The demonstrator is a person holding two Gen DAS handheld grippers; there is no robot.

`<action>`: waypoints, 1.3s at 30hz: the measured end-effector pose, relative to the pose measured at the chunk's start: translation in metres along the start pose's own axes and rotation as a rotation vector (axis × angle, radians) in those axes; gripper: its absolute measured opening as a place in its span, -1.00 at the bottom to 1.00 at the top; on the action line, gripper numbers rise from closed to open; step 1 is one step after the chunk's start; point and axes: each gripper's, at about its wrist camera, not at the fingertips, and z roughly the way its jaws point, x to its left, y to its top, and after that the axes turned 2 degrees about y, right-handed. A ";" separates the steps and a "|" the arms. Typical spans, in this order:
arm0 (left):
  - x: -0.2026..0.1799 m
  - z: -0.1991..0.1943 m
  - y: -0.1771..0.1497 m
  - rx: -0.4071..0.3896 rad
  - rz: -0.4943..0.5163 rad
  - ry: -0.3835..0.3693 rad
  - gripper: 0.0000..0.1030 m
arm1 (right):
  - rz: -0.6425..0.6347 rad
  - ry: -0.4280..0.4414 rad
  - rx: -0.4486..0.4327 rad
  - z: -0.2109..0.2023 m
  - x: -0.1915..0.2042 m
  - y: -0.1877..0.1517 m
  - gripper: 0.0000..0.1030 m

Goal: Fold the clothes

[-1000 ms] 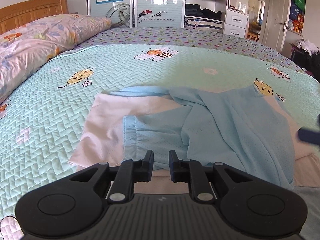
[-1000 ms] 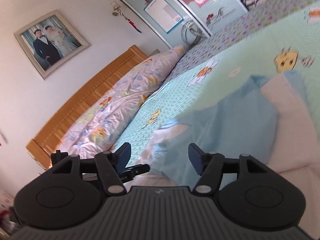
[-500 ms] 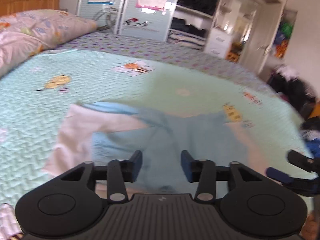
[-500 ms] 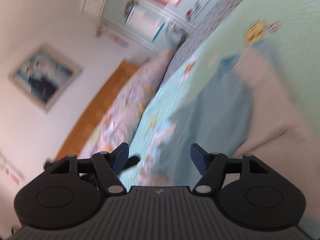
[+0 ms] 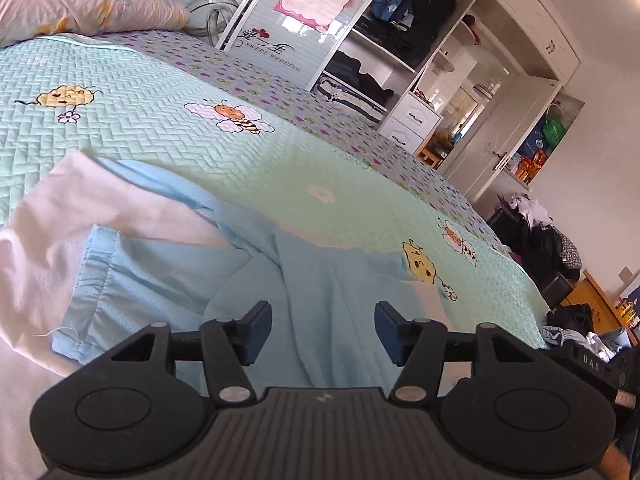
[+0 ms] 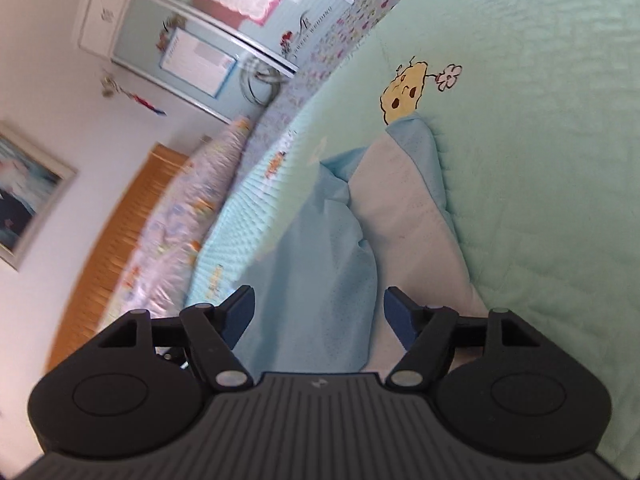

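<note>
The light blue and white top (image 5: 248, 280) lies partly folded near the bed's (image 5: 360, 184) near edge, one sleeve laid across its middle. Its long axis seems to run along that edge; I cannot tell which way the collar points. The left gripper (image 5: 323, 330) and the right gripper (image 6: 318, 316) hover spread wide, empty. Any fold should pinch a single layer at a hem and lay it flat.

Near hem of the light-blue and white mesh garment (image 5: 320, 280) hidden under the left hand-held gripper (image 5: 323, 332) body. Right wrist view: framed picture (image 6: 24, 196), orange wooden headboard (image 6: 120, 240) and floral pillow (image 6: 180, 216) motion-blurred; picture cropped at left edge. Dark clothes heap (image 5: 536, 236) right of the bed too small to identify.
</note>
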 end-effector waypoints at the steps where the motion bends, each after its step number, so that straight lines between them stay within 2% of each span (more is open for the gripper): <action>1: 0.005 0.003 -0.001 0.001 -0.011 -0.009 0.20 | -0.024 -0.037 0.015 0.006 0.006 0.001 0.52; 3: 0.016 0.005 -0.003 -0.010 -0.042 -0.033 0.21 | -0.054 -0.109 0.025 0.016 0.016 0.002 0.53; 6: 0.032 0.005 -0.004 -0.026 -0.085 -0.067 0.25 | -0.086 -0.160 0.050 0.026 0.022 0.000 0.53; 9: 0.046 0.008 -0.003 -0.014 -0.141 -0.106 0.27 | -0.101 -0.157 0.058 0.026 0.017 -0.001 0.52; 11: 0.054 0.010 -0.002 -0.006 -0.171 -0.131 0.27 | -0.107 -0.136 0.067 0.028 0.017 -0.001 0.31; 13: 0.060 0.010 0.000 -0.012 -0.191 -0.136 0.29 | -0.104 -0.111 0.071 0.030 0.019 -0.002 -0.46; 14: 0.062 0.010 0.000 -0.015 -0.201 -0.138 0.32 | -0.101 -0.092 0.070 0.031 0.020 -0.002 -0.92; 15: 0.065 0.010 0.001 -0.019 -0.211 -0.141 0.34 | -0.104 -0.077 0.066 0.031 0.022 -0.003 -0.96; 19: 0.069 0.010 0.003 -0.026 -0.227 -0.139 0.40 | -0.129 -0.076 0.010 0.019 0.031 -0.002 -0.96; 23: 0.069 0.012 0.004 -0.022 -0.225 -0.139 0.43 | -0.163 -0.193 -0.043 0.005 0.027 0.007 -0.96; 27: 0.072 0.012 0.005 -0.022 -0.243 -0.154 0.46 | -0.165 -0.264 -0.012 0.007 0.009 0.006 -0.95; 32: 0.078 0.013 0.007 -0.026 -0.273 -0.172 0.46 | -0.125 -0.247 -0.062 -0.003 -0.006 0.002 -0.71; 36: 0.078 0.010 0.008 -0.026 -0.290 -0.189 0.48 | -0.165 -0.268 -0.174 -0.028 0.006 -0.011 -0.43; 38: 0.079 0.014 0.007 0.000 -0.312 -0.225 0.49 | -0.191 -0.227 -0.230 -0.039 0.015 -0.025 -0.34; 39: 0.079 0.017 0.006 0.014 -0.331 -0.254 0.49 | -0.184 -0.165 -0.252 -0.043 0.016 -0.034 -0.19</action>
